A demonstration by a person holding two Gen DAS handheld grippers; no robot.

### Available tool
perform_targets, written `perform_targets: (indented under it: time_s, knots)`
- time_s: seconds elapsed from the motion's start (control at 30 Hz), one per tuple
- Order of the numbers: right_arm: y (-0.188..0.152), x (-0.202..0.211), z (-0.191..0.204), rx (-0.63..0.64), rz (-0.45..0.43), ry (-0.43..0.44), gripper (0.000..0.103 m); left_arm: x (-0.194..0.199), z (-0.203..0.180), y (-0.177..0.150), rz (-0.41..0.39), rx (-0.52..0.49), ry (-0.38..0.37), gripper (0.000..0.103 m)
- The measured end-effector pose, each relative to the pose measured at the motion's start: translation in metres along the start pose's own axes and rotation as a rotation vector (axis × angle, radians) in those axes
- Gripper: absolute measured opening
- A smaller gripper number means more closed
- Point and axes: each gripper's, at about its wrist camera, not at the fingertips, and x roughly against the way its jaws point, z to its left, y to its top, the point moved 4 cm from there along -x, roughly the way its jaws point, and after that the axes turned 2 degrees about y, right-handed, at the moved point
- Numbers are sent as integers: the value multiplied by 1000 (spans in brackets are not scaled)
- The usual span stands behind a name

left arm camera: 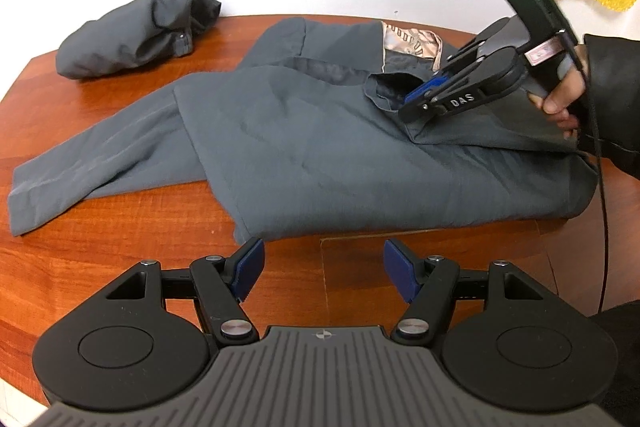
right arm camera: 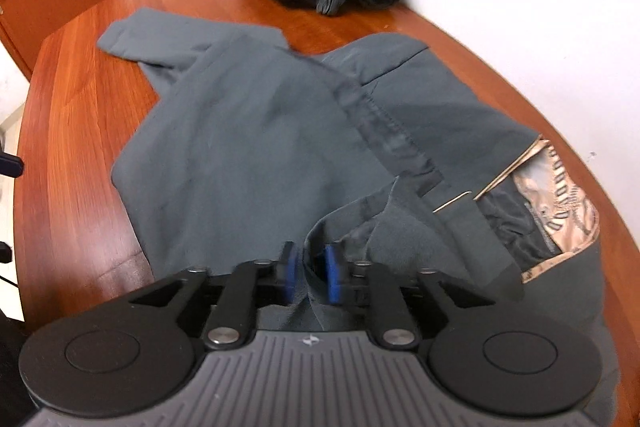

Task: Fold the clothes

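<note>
A fold of the grey jacket [right arm camera: 248, 147] is seen between the right tongs [right arm camera: 311, 273] (slightly apart); the left tongs [left arm camera: 323, 269] are held wide apart over the table [left arm camera: 120, 255].

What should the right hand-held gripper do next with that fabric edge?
Probably lift straight clear. The right hand-held gripper stands parted, a ridge of the grey jacket loose between its blue pads, and that flap already lies on the garment. The left hand-held gripper waits open at the near hem.

"DAS" in white letters on right claw [left arm camera: 420, 99]; jacket lining print [left arm camera: 408, 41] unreadable.
</note>
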Motion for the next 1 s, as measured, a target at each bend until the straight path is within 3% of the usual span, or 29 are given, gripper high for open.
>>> perform_targets:
  time_s: [0.13,0.27,0.4,0.7,1.0]
  knots:
    - [-3,23,-1,-23,-23,-16,42,-6,-4,13,-13,-16,-14,68]
    - [-10,48,-7,-68,-54,-53,60,-13,-10,29,-25,-38,-31,68]
    - [-27,77,-15,-131,-85,-95,60,-26,-20,49,-29,-51,-57,68]
    - [-98,130,-31,-320,-121,-201,72,-77,-45,88,-8,-68,-121,68]
    - [-179,145,-36,-530,-101,-330,73,-141,-70,120,22,-141,-124,68]
